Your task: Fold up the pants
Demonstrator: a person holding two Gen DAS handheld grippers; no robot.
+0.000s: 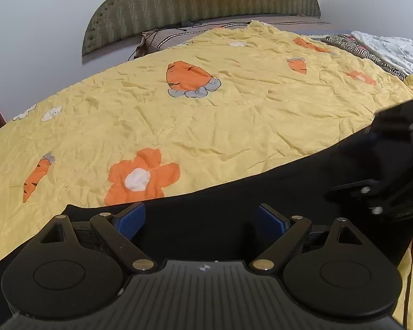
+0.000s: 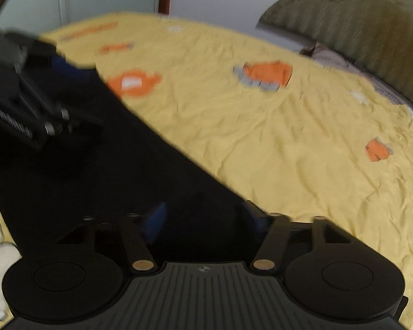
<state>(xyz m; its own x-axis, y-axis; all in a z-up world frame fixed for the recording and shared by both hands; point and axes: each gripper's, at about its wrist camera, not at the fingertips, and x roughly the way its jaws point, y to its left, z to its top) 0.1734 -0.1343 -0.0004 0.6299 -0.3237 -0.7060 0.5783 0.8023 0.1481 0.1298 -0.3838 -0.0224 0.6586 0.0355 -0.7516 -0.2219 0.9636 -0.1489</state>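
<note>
On the yellow blanket (image 1: 234, 115), at its near edge, the black pants (image 1: 206, 220) are spread out flat. Both tongs are held just over the cloth. The left gripper (image 1: 199, 218) is wide open, and nothing is pinched by it. The right gripper (image 2: 202, 220) is partly open; its view is blurred, but no cloth seems to be gripped. No fold line can be made out on the dark cloth, so how much has been folded cannot be told. Most of the folding is probably still left.
</note>
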